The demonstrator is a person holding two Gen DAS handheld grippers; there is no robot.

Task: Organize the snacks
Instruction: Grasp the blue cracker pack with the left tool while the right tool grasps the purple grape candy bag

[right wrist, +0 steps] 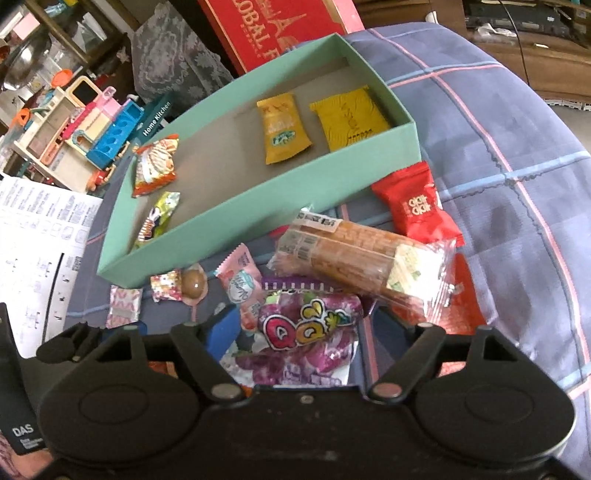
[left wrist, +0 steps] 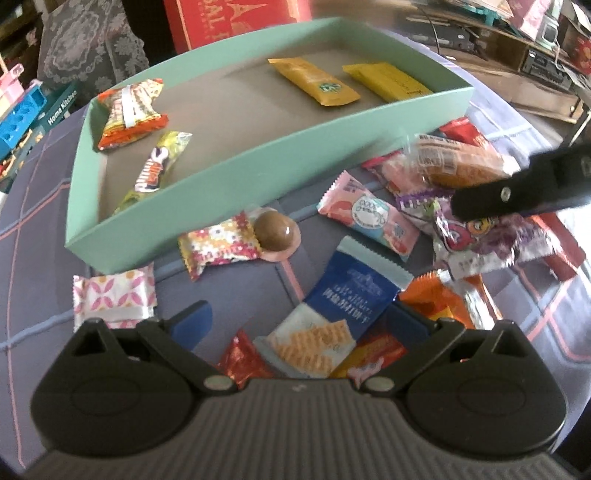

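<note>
A teal box [left wrist: 258,162] [right wrist: 258,206] holds two yellow packets [left wrist: 314,81] [right wrist: 282,127], an orange packet [left wrist: 129,110] and a small yellow-green candy [left wrist: 155,170]. Loose snacks lie in front of it. My left gripper [left wrist: 299,321] is open over a blue cracker packet [left wrist: 351,299]. My right gripper [right wrist: 306,325] is open around a purple QQ candy bag [right wrist: 306,328], with a clear-wrapped brown cake bar [right wrist: 362,262] just beyond. The right gripper's body shows at the right of the left wrist view [left wrist: 517,184].
A checked blue cloth [right wrist: 498,184] covers the surface. Pink [left wrist: 365,214], floral [left wrist: 218,247], red [right wrist: 417,203] packets and a brown ball candy [left wrist: 275,229] lie about. A red gift box [right wrist: 280,26] and toy kitchen [right wrist: 92,122] stand behind.
</note>
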